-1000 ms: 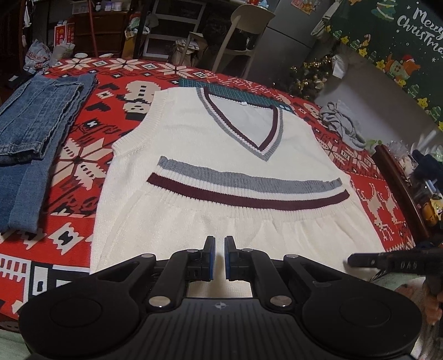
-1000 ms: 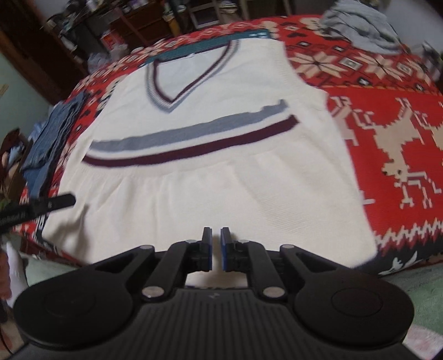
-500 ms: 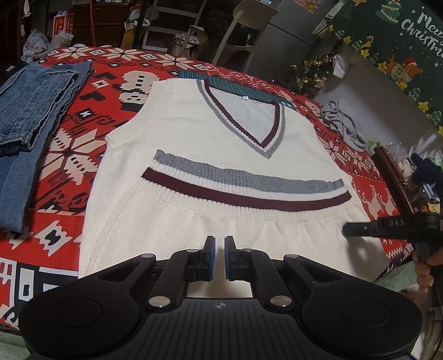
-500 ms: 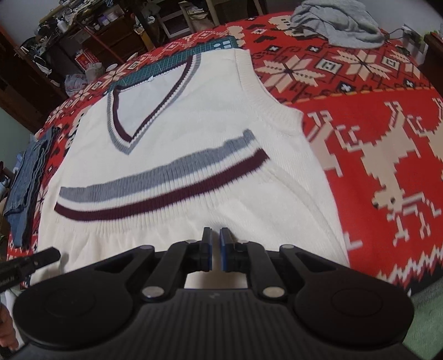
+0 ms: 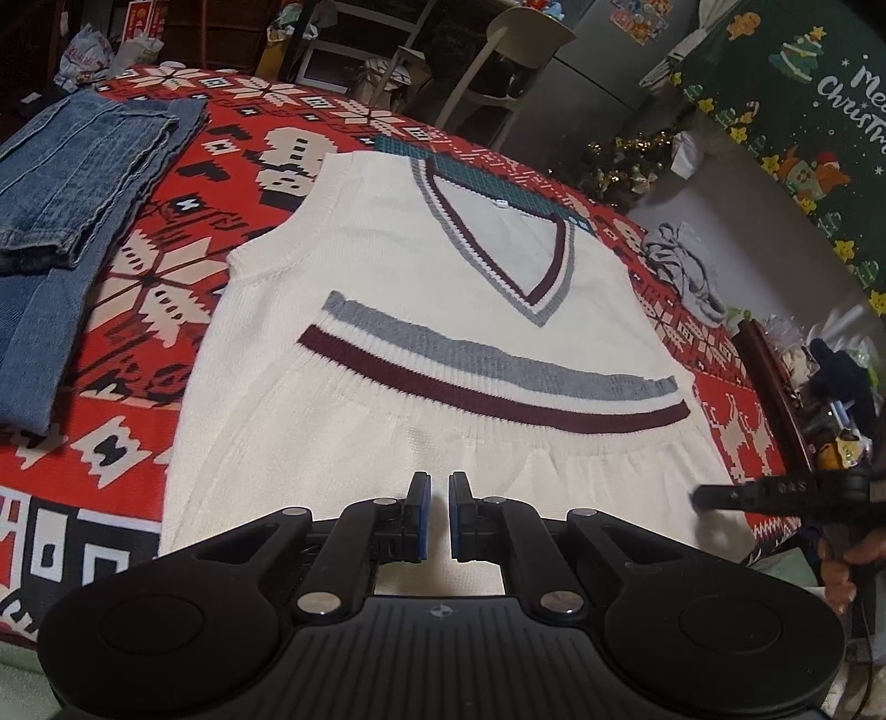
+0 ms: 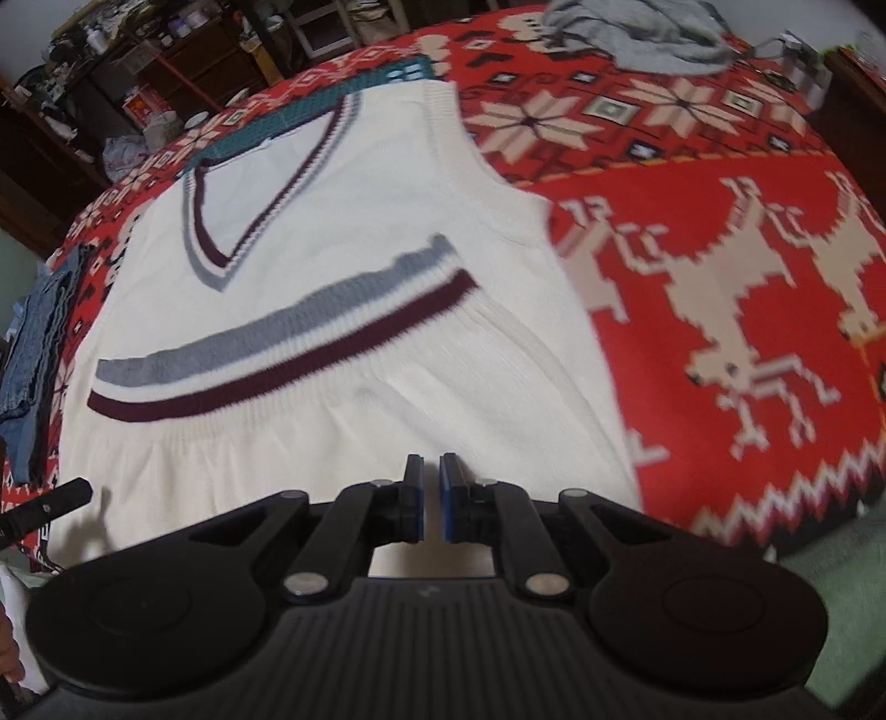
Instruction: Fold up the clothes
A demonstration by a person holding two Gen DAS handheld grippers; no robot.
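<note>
The cream V-neck knit vest [image 5: 421, 310] lies flat on the red Christmas-patterned desk [image 5: 166, 288], filling mid-frame. Its hem sits just beyond the left gripper [image 5: 434, 512] and right gripper [image 6: 428, 495], both with fingers nearly together, holding nothing. Folded jeans [image 5: 72, 183] lie upper left.

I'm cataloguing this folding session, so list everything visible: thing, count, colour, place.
Knit vest: one, cream with grey and maroon stripes, flat mid-table, unfolded.
Jeans: blue denim, count unclear, stacked left of the vest.
Grey garment: one, crumpled at the far right of the table.
Tablecloth: one, red with snowflakes and reindeer, covering the table.
Cutting mat: one, teal, under the vest's collar.
Chair: one, pale, beyond the table.
Christmas banner: one, dark green, right wall.
Left gripper: black, fingers nearly shut, empty, above the hem.
Right gripper: same, near the hem's right part.
</note>
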